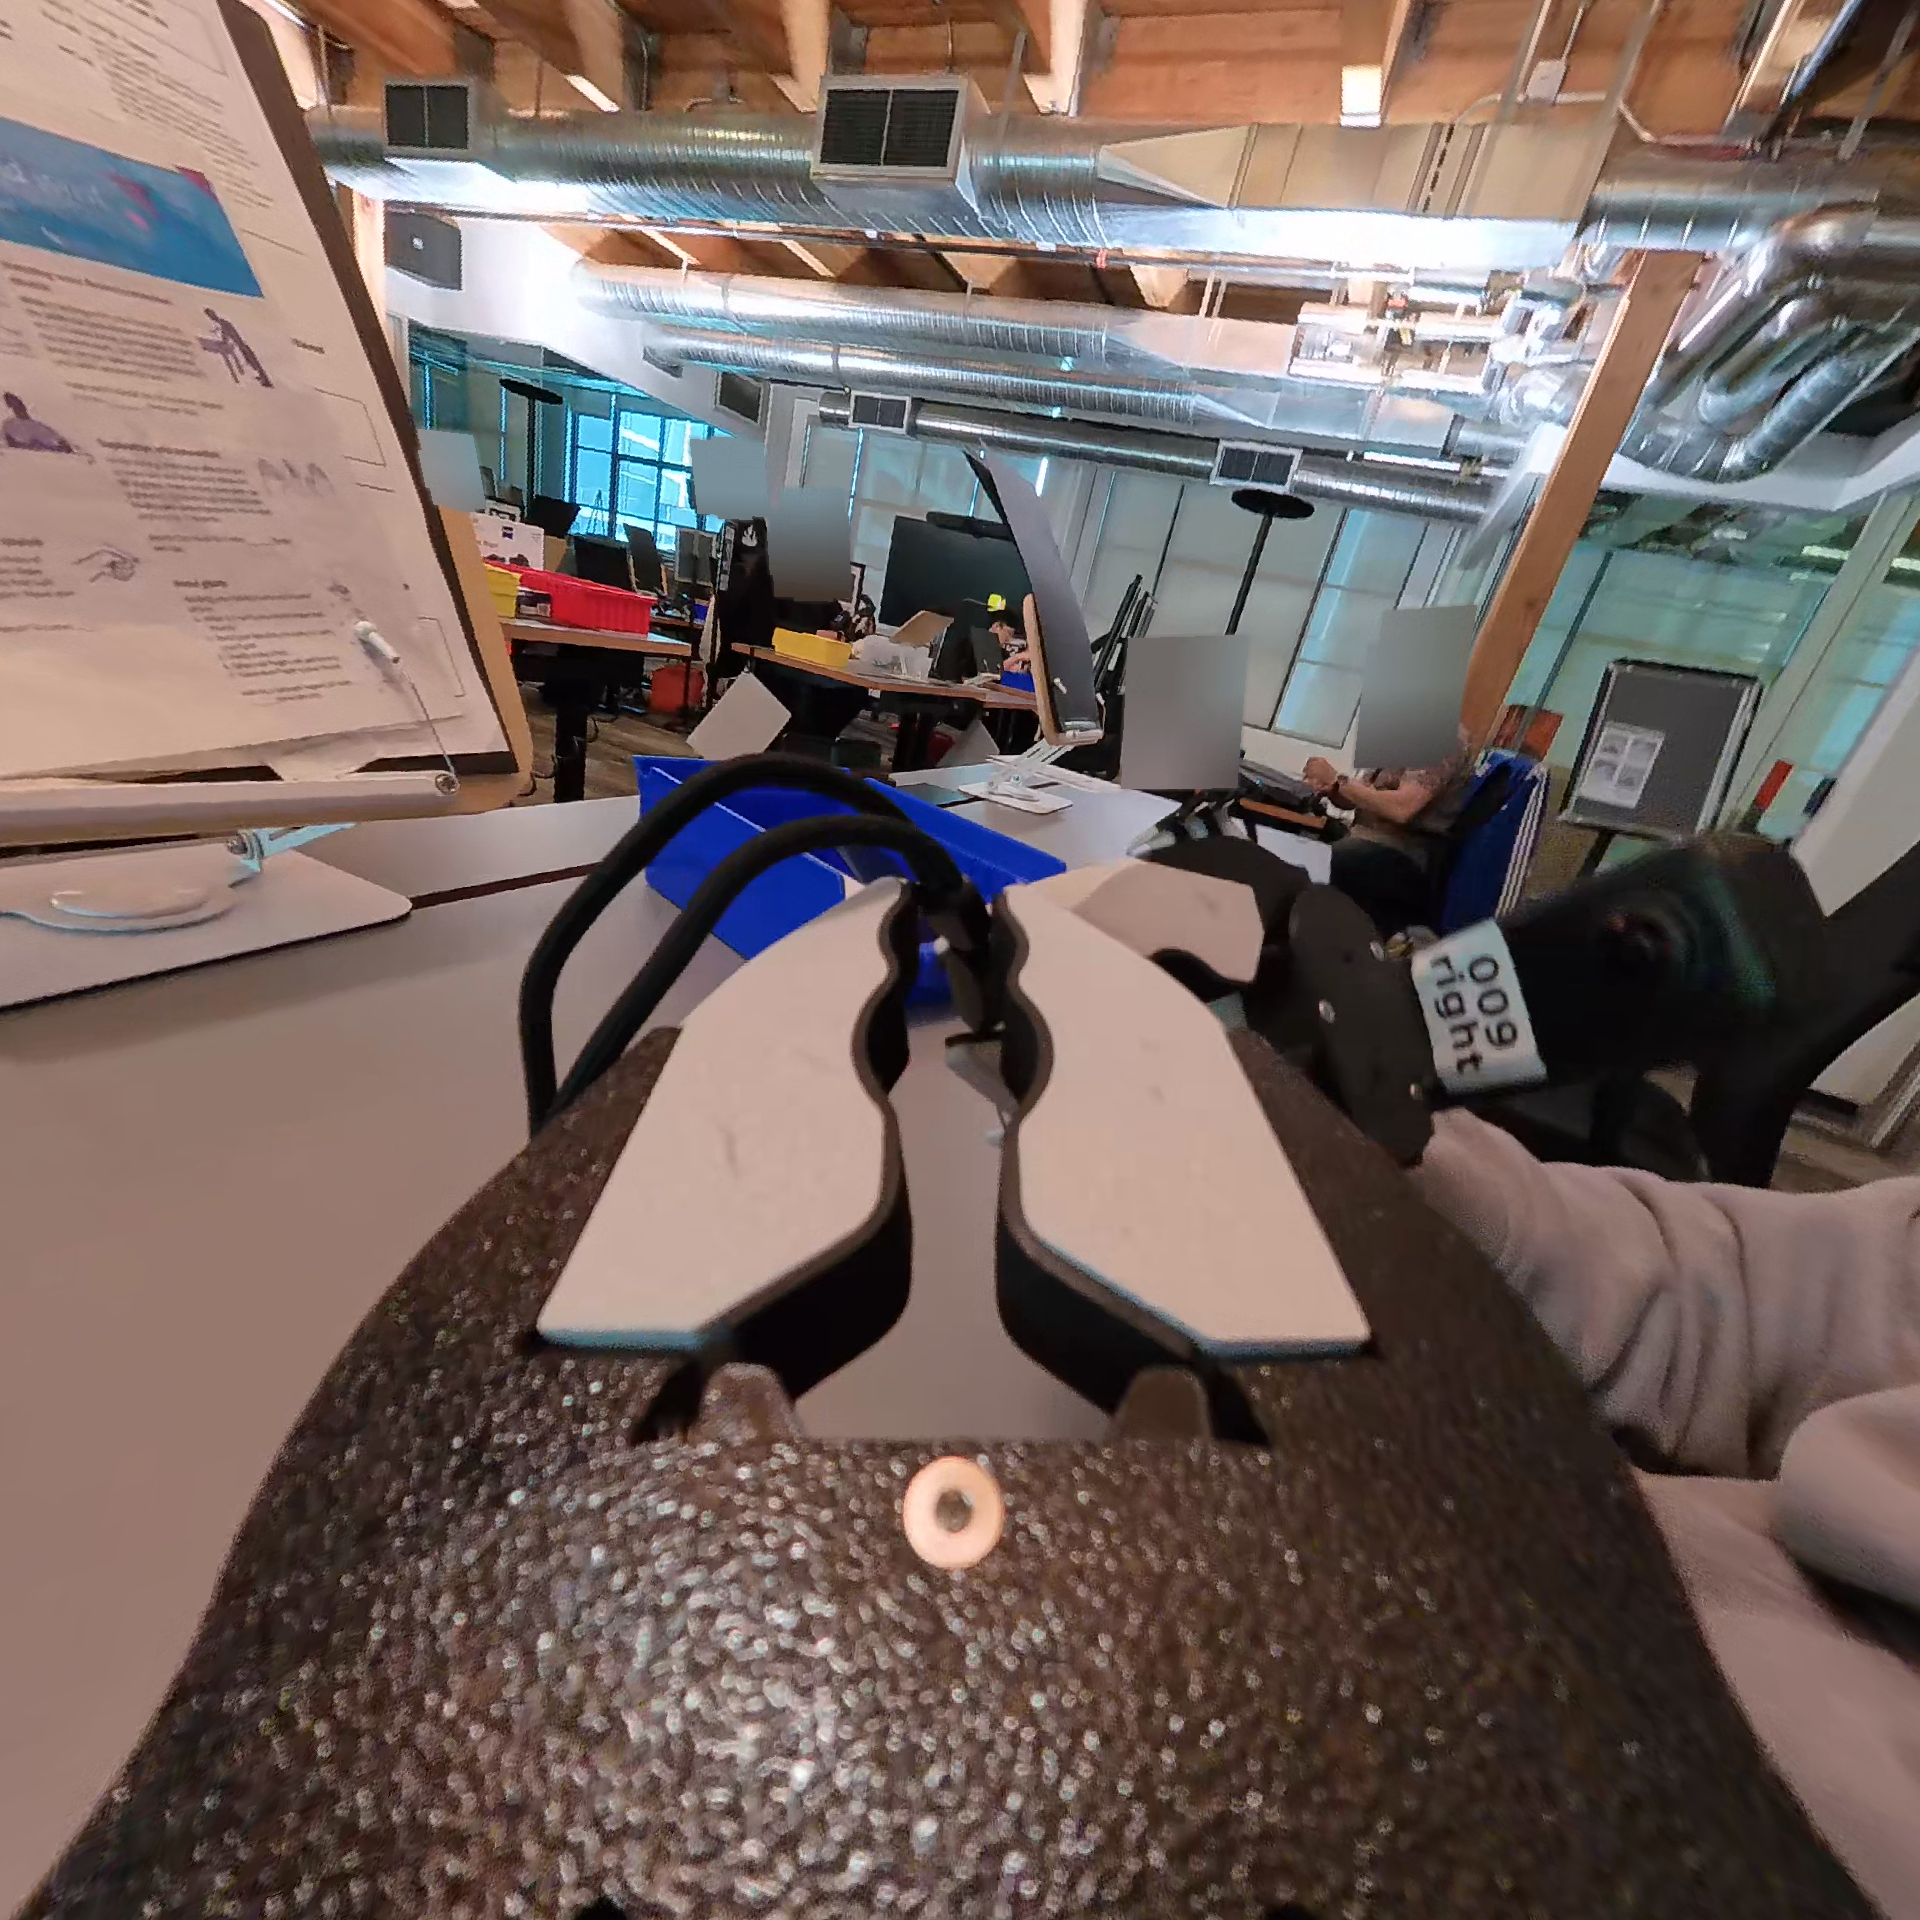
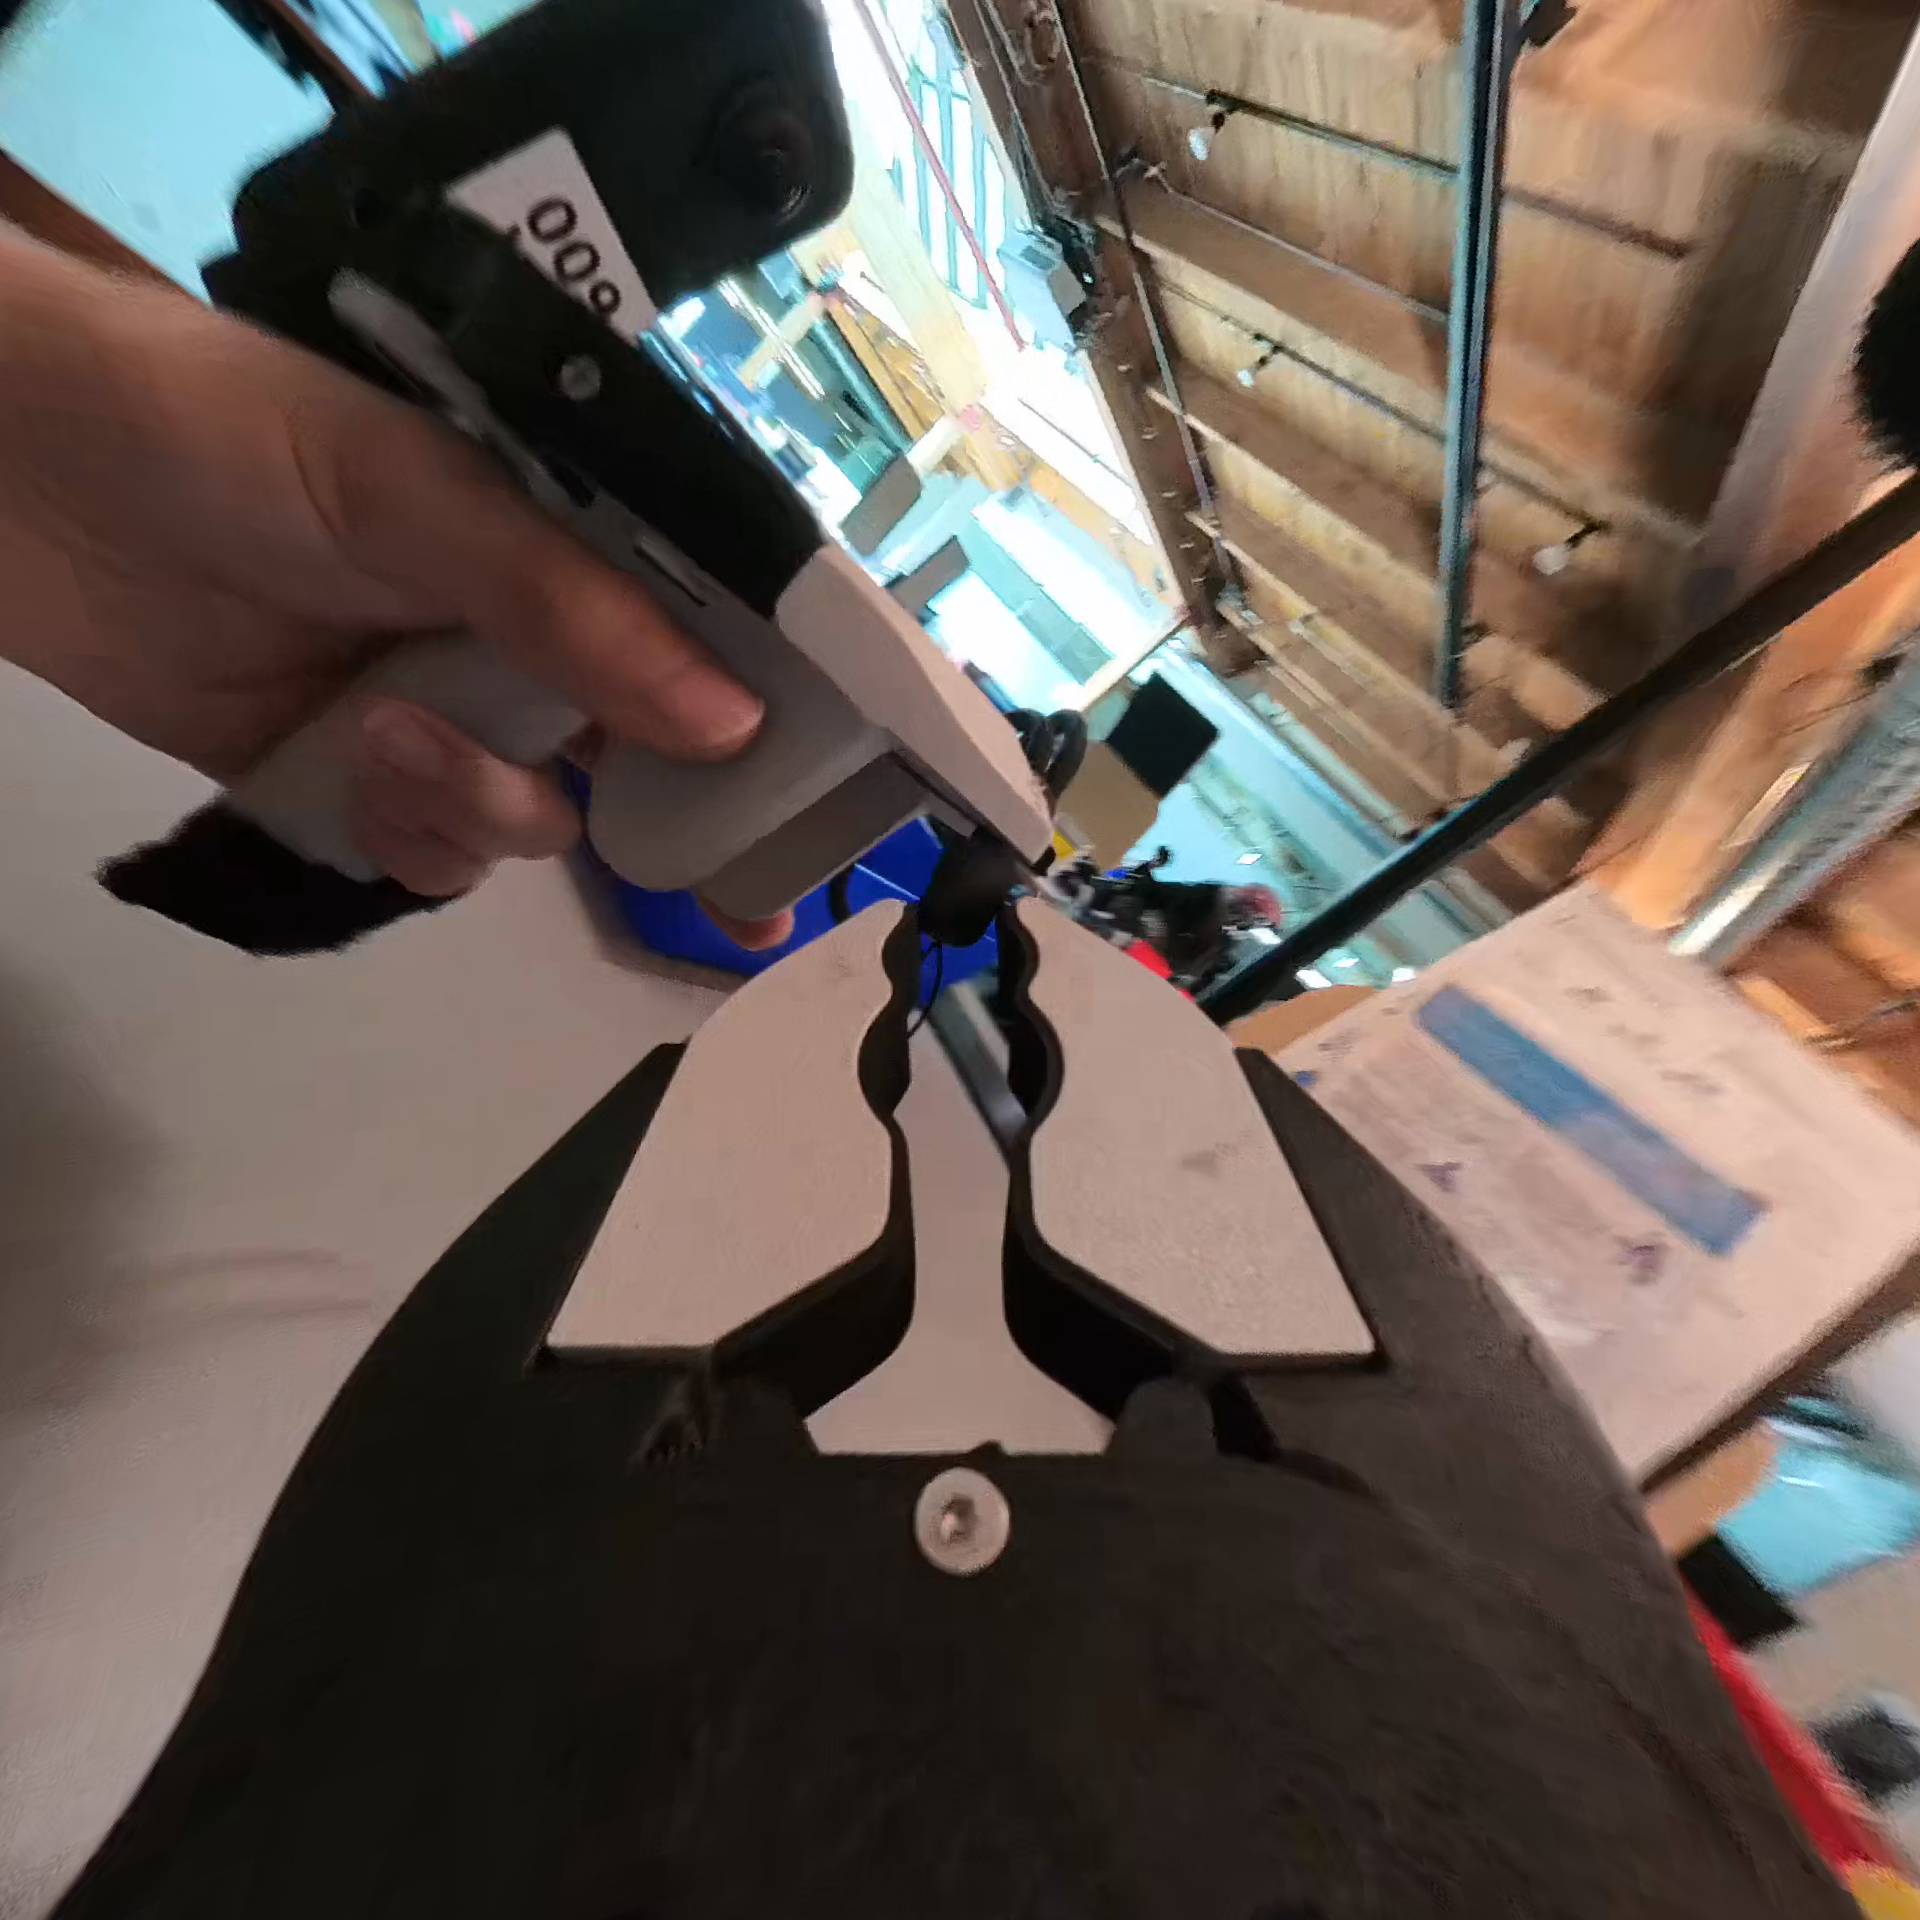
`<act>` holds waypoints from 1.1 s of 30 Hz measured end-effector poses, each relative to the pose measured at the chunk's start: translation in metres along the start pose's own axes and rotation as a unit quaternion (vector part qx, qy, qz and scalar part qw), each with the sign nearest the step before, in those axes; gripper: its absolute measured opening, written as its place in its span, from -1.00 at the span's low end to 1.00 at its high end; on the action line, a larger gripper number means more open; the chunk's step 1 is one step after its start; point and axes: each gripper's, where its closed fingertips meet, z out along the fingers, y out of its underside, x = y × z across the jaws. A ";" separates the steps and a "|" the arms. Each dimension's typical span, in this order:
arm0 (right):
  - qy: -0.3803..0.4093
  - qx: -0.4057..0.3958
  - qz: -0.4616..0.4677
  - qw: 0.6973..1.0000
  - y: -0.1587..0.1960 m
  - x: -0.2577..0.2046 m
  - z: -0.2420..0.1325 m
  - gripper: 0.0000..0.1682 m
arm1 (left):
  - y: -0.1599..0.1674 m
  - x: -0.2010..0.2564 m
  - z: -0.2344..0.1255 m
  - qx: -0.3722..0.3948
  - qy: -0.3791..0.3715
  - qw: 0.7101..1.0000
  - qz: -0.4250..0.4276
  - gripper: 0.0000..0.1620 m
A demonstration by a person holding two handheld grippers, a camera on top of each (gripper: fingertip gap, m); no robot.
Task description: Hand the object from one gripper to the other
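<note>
A black cord (image 1: 644,862), bundled with two loops standing out to the left, sits between the tips of my left gripper (image 1: 951,925), which is shut on it above the grey table (image 1: 260,1091). My right gripper (image 2: 958,920) comes in from the right and meets the same bundle; its fingers (image 1: 1174,914) lie just behind my left gripper's right finger. In the right wrist view the cord's knotted part (image 2: 966,894) is pinched at my right fingertips, and the left gripper's fingers (image 2: 914,707), held by a bare hand (image 2: 312,540), touch it from the upper left.
A blue bin (image 1: 790,894) stands on the table right behind the cord. A document stand with printed sheets (image 1: 208,416) is at the left. A grey sleeve (image 1: 1662,1351) fills the lower right. Desks, bins and seated people are farther back.
</note>
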 end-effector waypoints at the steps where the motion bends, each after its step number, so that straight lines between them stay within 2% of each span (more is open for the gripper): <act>1: 0.017 -0.010 -0.031 0.999 0.001 0.002 0.000 -0.84 | 0.000 0.000 0.000 0.003 0.000 1.000 -0.011 -0.85; 6: 0.077 -0.036 -0.164 0.983 0.002 0.007 -0.001 -0.86 | -0.002 -0.002 0.000 0.010 0.002 0.999 -0.049 -0.85; 10: 0.065 -0.043 -0.140 0.987 0.005 0.006 0.001 -0.87 | 0.000 -0.005 -0.001 0.008 0.002 0.999 -0.039 -0.86; 13: 0.102 -0.061 -0.257 0.959 0.009 0.007 0.000 -0.86 | 0.004 -0.006 0.001 0.005 -0.001 0.997 -0.078 -0.93; 15: 0.112 -0.065 -0.304 0.944 0.012 0.004 0.000 -0.85 | 0.007 -0.009 0.001 0.002 -0.006 0.994 -0.105 -0.93; 19: 0.114 -0.052 -0.315 0.941 0.011 0.005 -0.001 -0.84 | 0.008 -0.010 0.000 0.004 0.007 0.986 -0.165 -0.93; 21: 0.127 -0.047 -0.346 0.928 0.009 0.006 -0.002 -0.74 | 0.009 -0.012 -0.001 0.002 0.014 0.980 -0.201 -0.93; 23: 0.122 -0.043 -0.381 0.916 0.009 0.002 -0.002 -0.73 | 0.012 -0.015 -0.001 -0.001 0.019 0.972 -0.233 -0.94; 26: 0.101 -0.040 -0.419 0.902 0.011 -0.007 0.000 -0.77 | 0.016 -0.018 -0.001 -0.009 0.023 0.964 -0.263 -0.93; 29: 0.101 -0.051 -0.440 0.891 0.016 -0.008 0.000 -0.89 | 0.017 -0.017 0.000 -0.012 0.038 0.953 -0.300 -0.94; 33: 0.095 -0.058 -0.439 0.891 0.018 -0.008 0.001 -0.90 | 0.019 -0.018 -0.002 -0.017 0.043 0.943 -0.330 -0.94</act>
